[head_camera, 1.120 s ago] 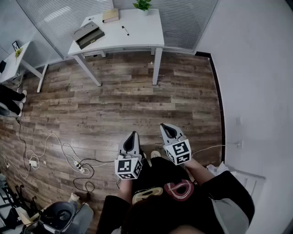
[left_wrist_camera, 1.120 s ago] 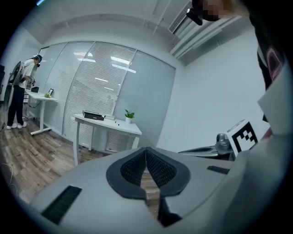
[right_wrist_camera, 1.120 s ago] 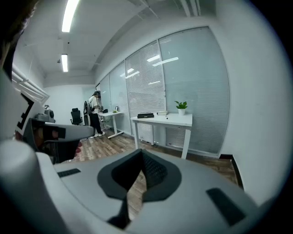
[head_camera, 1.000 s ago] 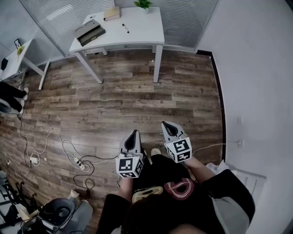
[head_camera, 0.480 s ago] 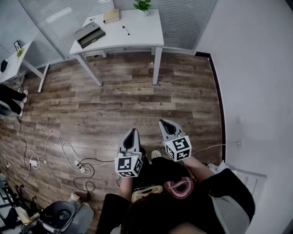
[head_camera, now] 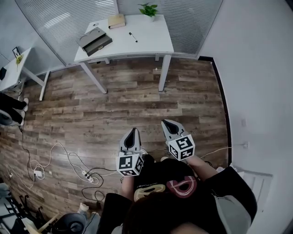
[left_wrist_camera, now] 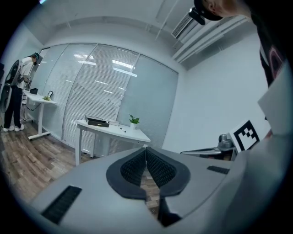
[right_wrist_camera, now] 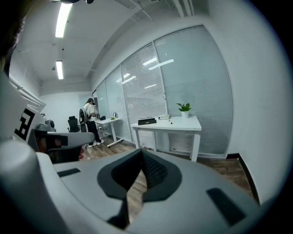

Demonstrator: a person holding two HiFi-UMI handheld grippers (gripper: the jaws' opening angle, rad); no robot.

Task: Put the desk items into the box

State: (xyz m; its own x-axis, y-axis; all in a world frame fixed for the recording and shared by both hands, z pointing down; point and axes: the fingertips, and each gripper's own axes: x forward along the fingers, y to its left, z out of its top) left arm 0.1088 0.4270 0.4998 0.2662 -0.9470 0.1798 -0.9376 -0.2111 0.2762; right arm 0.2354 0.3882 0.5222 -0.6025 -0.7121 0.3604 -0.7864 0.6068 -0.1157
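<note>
A white desk (head_camera: 151, 41) stands far ahead by the blinds. On it lie a grey open box (head_camera: 95, 40), a tan book (head_camera: 116, 20) and a black pen (head_camera: 133, 37), with a small potted plant (head_camera: 150, 10) at the back. Both grippers hang over the wooden floor, well short of the desk. My left gripper (head_camera: 132, 131) is shut and empty, its ribbed pads meeting at the tips (left_wrist_camera: 146, 148). My right gripper (head_camera: 166, 122) is shut too, with nothing between its pads (right_wrist_camera: 141, 151). The desk (right_wrist_camera: 178, 123) and box (right_wrist_camera: 147, 121) also show in the right gripper view.
A second white desk (head_camera: 13, 64) stands at the far left, with a person (right_wrist_camera: 90, 114) beside it. Cables and a power strip (head_camera: 87, 174) lie on the floor to my left. A white wall (head_camera: 256, 82) runs along the right. An office chair (head_camera: 68, 224) sits at the lower left.
The desk now sits lower and larger in the head view, and the floor cables have slid down. Both grippers have travelled forward toward the desk, still shut.
</note>
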